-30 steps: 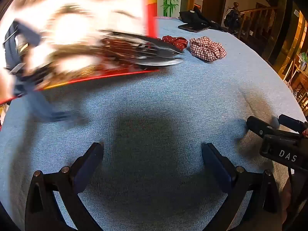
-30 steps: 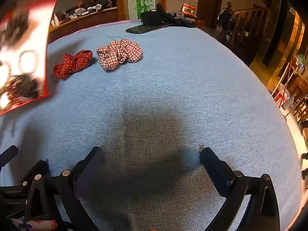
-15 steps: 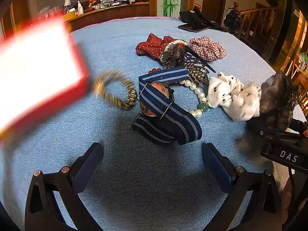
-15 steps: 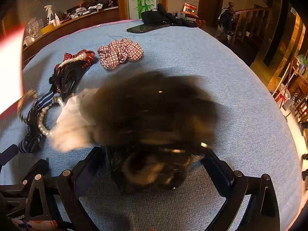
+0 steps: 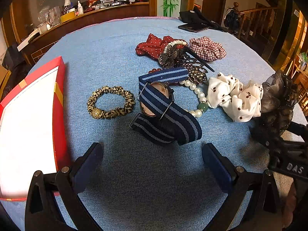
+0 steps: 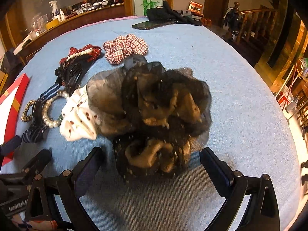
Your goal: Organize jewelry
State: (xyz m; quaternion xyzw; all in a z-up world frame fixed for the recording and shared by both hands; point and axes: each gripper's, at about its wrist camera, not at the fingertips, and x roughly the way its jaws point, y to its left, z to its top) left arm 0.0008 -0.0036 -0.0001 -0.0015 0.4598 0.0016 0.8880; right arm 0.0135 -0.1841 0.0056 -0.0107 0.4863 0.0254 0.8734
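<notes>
A pile of accessories lies on the blue cloth. In the left wrist view I see a leopard scrunchie point(image 5: 110, 107), a navy striped watch point(image 5: 165, 115), a pearl bracelet point(image 5: 198, 100), a white cherry scrunchie point(image 5: 234, 98), rhinestone hair clips point(image 5: 182, 61), a red dotted bow point(image 5: 154, 45) and a plaid scrunchie point(image 5: 207, 48). A red box point(image 5: 28, 123) with a white inside lies at the left. My left gripper point(image 5: 152, 163) is open, short of the watch. My right gripper point(image 6: 152, 167) is open, with a dark gauzy scrunchie point(image 6: 154, 115) lying just ahead of its fingers.
A dark phone point(image 6: 152, 25) and black cloth items point(image 6: 169, 13) lie at the table's far edge. A wooden counter point(image 5: 86, 17) with bottles curves behind the table, and a stair railing point(image 5: 256, 23) stands at the right.
The red box tipped its accessories onto the cloth and came down to rest flat at the left. The dark scrunchie landed in front of my right gripper. Both grippers stayed put.
</notes>
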